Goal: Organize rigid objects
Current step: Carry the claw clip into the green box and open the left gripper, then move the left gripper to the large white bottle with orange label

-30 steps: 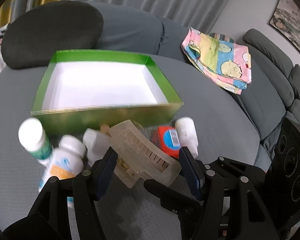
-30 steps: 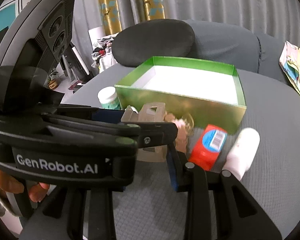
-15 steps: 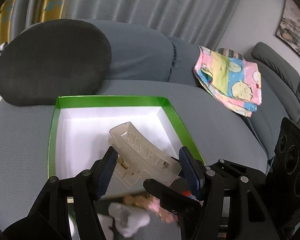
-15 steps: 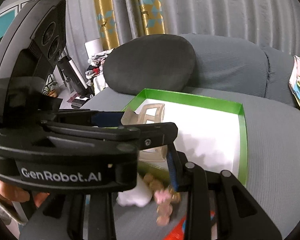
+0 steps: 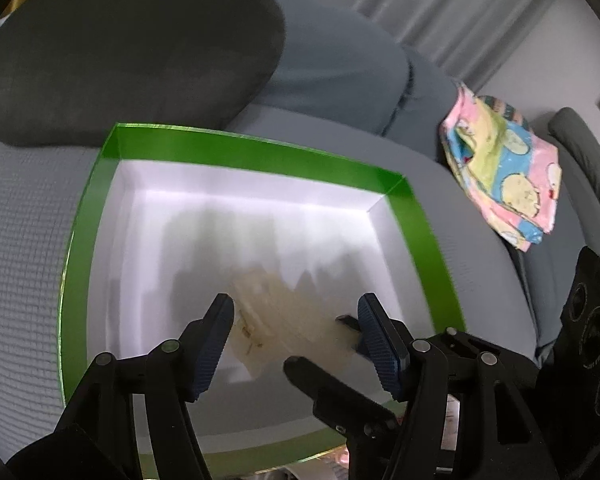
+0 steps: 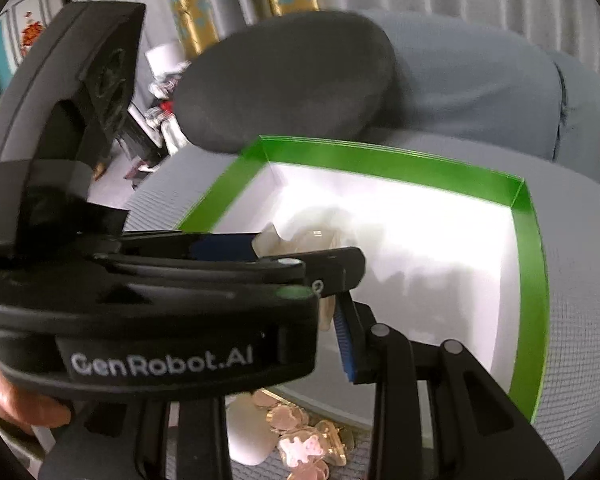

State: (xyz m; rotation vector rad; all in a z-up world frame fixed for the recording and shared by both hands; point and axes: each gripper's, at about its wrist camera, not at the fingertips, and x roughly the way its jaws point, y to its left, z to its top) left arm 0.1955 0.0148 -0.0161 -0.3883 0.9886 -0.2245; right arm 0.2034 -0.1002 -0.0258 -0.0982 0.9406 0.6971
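Note:
A translucent beige hair claw clip (image 5: 284, 320) shows blurred between and below the fingers of my left gripper (image 5: 296, 320), over the white floor of the green-rimmed box (image 5: 260, 152). The left jaws stand wide apart and the clip looks free of them. From the right wrist view the left gripper's body (image 6: 148, 304) fills the left foreground, with the clip (image 6: 300, 240) just past it inside the box (image 6: 532, 240). My right gripper shows one blue-padded finger (image 6: 346, 344); the other is hidden behind the left gripper.
The box sits on a grey sofa seat, a dark cushion (image 5: 132, 48) behind it. A pastel folded cloth (image 5: 504, 172) lies at the right. A white bottle (image 6: 248, 432) and a gold-pink trinket (image 6: 308, 440) lie in front of the box.
My left gripper has moved forward and down over the box. Its jaws have opened and the hair clip has dropped out of them toward the box floor.

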